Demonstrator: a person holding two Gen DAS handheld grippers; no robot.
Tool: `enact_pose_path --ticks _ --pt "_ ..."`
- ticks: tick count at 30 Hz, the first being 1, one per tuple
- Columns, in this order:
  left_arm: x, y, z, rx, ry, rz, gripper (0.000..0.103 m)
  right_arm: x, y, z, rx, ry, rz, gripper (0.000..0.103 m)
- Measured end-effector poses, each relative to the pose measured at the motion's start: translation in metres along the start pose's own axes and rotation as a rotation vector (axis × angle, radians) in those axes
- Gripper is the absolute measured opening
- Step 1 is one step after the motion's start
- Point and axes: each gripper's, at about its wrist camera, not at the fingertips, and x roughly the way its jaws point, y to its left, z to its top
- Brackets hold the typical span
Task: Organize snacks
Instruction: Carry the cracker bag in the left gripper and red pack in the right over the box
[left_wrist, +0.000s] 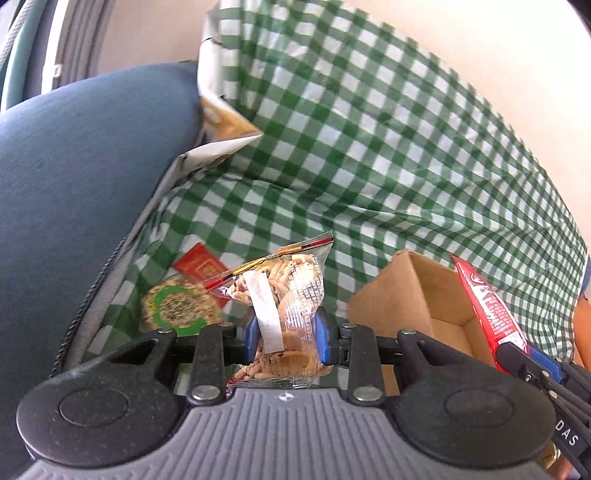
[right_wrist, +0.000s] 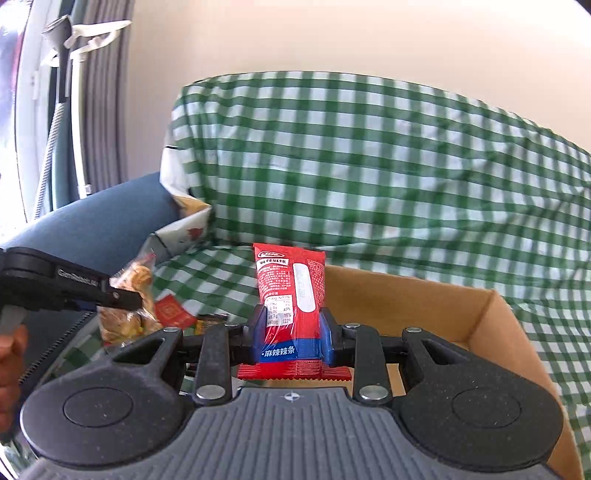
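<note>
My left gripper (left_wrist: 283, 341) is shut on a clear packet of mixed crackers (left_wrist: 286, 291), held upright above the green checked cloth (left_wrist: 369, 155). My right gripper (right_wrist: 293, 334) is shut on a red spicy-strip packet (right_wrist: 290, 291), which stands upright in front of an open cardboard box (right_wrist: 491, 332). In the left wrist view the red packet (left_wrist: 487, 310) and the right gripper (left_wrist: 532, 360) show at the right, beside the box (left_wrist: 406, 291). The right wrist view shows the left gripper (right_wrist: 122, 295) at the left with its cracker packet (right_wrist: 133, 280).
A round green-labelled snack (left_wrist: 177, 306) and a red flat packet (left_wrist: 199, 264) lie on the cloth near a dark blue cushion (left_wrist: 81, 177). A folded paper bag (left_wrist: 218, 147) leans at the cushion's edge. A hand (right_wrist: 9, 354) shows at the left. Curtain and wall stand behind.
</note>
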Motion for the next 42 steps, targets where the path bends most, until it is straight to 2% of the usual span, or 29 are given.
enact_pose_path --ticks 7,11,18,26,42 --pt "0.002 -0.024 -0.006 0.057 -0.024 -0.044 0.034 -0.013 -0.023 -0.012 -0.070 -0.018 -0.079 0.031" --pt "0.005 -0.034 -0.009 0.086 -0.023 -0.042 0.034 -0.018 -0.037 -0.017 -0.118 -0.034 -0.139 0.031" --pt "0.010 -0.044 -0.011 0.089 -0.023 -0.058 0.034 -0.023 -0.067 -0.024 -0.122 -0.025 -0.201 0.031" --pt "0.012 -0.064 -0.014 0.132 -0.039 -0.092 0.034 -0.023 -0.090 -0.029 -0.112 -0.006 -0.243 0.031" --pt "-0.001 -0.104 -0.024 0.220 -0.129 -0.211 0.034 -0.024 -0.096 -0.030 -0.104 -0.002 -0.290 0.031"
